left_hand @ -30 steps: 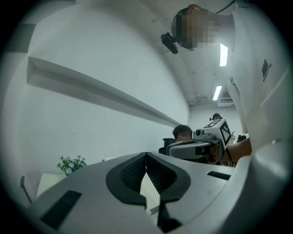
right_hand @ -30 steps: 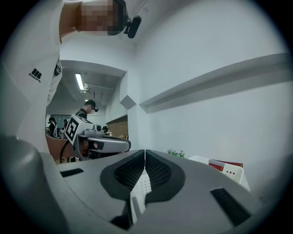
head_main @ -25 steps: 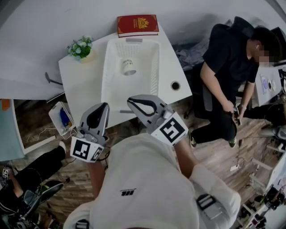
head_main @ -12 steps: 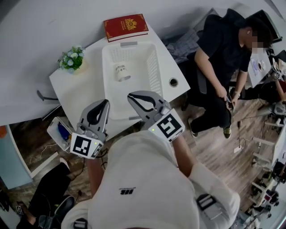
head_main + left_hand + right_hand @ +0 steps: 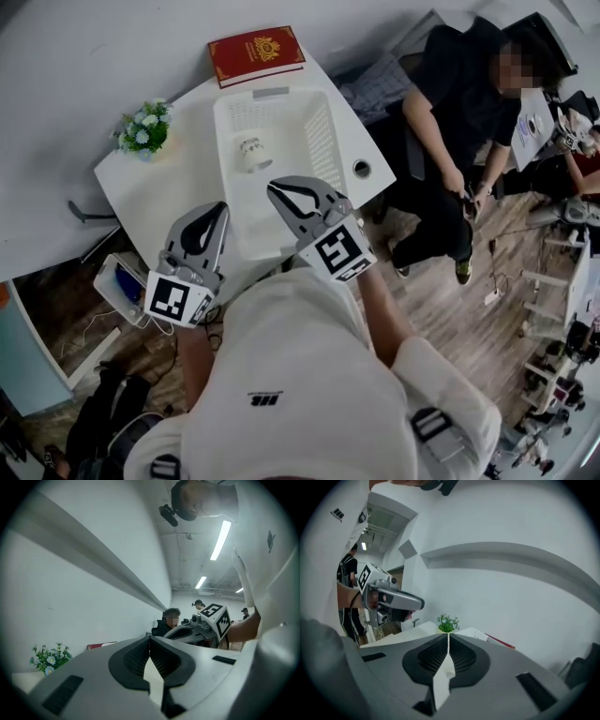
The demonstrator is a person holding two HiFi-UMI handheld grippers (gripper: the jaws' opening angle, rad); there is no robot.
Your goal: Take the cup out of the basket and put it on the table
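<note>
A white cup (image 5: 251,153) lies inside the white slatted basket (image 5: 323,141) on the white table (image 5: 183,192). Both grippers hover side by side above the table's near edge, short of the cup. My left gripper (image 5: 222,208) is shut with nothing in it; its jaws meet in the left gripper view (image 5: 150,640). My right gripper (image 5: 273,188) is over the basket's near end, also shut and empty, with its jaws closed together in the right gripper view (image 5: 448,638). The cup is hidden in both gripper views.
A red book (image 5: 256,54) lies behind the basket and a small potted plant (image 5: 143,128) stands at the table's left corner. A round hole (image 5: 361,169) sits near the right edge. A seated person (image 5: 450,103) is to the right; a box (image 5: 122,281) is on the floor at left.
The head view has shifted, so the table and basket sit further left and up in the picture. Both grippers stay shut and keep their place near the table's front edge.
</note>
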